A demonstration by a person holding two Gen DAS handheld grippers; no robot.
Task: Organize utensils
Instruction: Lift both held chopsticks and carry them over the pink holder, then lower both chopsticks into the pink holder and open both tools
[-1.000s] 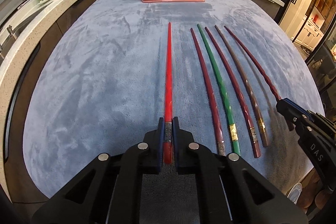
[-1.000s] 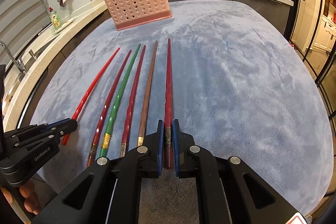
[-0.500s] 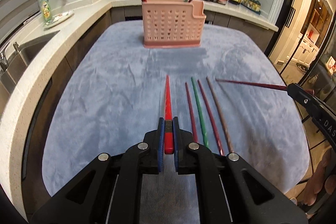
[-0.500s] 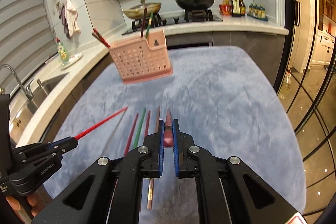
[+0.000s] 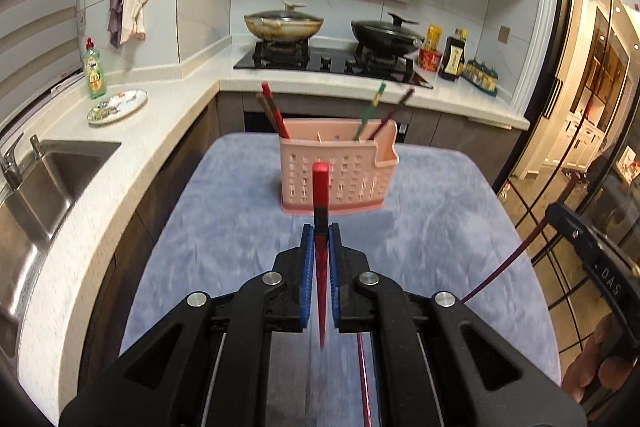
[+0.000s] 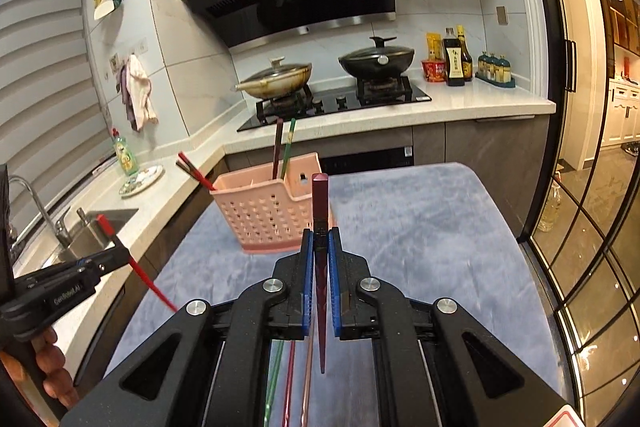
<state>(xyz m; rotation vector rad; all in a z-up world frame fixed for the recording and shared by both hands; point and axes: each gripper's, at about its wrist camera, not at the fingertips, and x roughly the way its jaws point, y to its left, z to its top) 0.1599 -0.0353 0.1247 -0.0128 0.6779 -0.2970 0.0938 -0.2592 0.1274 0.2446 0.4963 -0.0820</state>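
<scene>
My left gripper [image 5: 320,231] is shut on a bright red chopstick [image 5: 321,183], held up off the blue-grey mat [image 5: 224,227]. Its thick end points at the pink perforated basket [image 5: 352,167]. My right gripper [image 6: 320,235] is shut on a dark red chopstick [image 6: 320,199], also lifted, with the basket [image 6: 260,211] just ahead and to the left. Each wrist view shows the other gripper at its edge: the right gripper [image 5: 560,215] and the left gripper [image 6: 120,253]. Green [image 6: 274,379], red [image 6: 290,383] and brown [image 6: 307,383] chopsticks lie on the mat below. Several chopsticks stand in the basket.
A steel sink [image 5: 60,179], a green soap bottle [image 5: 95,69] and a plate [image 5: 117,105] line the counter on the left. Behind the basket is a stove with two lidded pans [image 6: 376,61] and sauce bottles [image 6: 454,61]. Glass doors [image 6: 592,187] close off the right.
Both grippers have risen from the mat, each carrying its chopstick. The views have tilted up from the mat to the basket and stove, and the chopsticks' thin tips now hang down.
</scene>
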